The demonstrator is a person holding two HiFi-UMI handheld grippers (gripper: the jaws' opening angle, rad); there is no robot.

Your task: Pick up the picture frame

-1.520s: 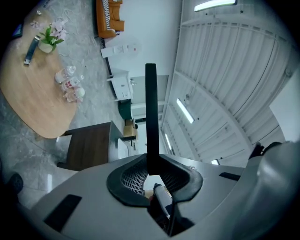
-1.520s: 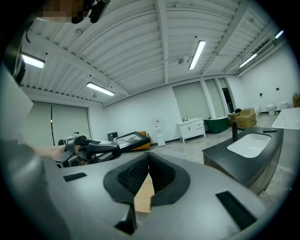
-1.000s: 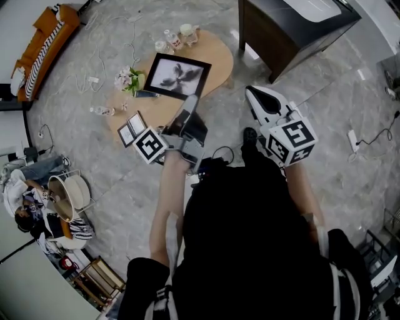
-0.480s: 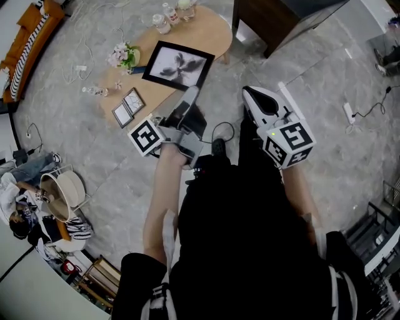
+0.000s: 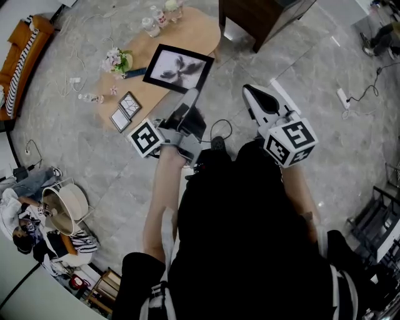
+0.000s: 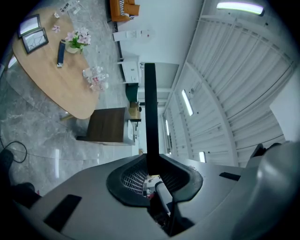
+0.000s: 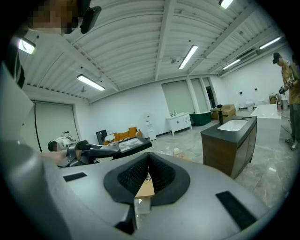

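The picture frame, black-edged with a grey flower print, hangs level over the near edge of the oval wooden table. My left gripper is shut on its near edge. In the left gripper view that edge shows as a black bar rising from the closed jaws. The right gripper view shows the frame from the side, with the left gripper holding it. My right gripper floats to the right of the frame, apart from it, pads together and empty.
On the table lie two small frames, a flower pot, a dark remote and bottles. A dark cabinet stands to the right. A person sits on the floor at left, and a cable lies by my feet.
Both grippers and the held frame have drawn back from the table. The table has slid up and left in the head view, so the frame now overhangs its near edge.
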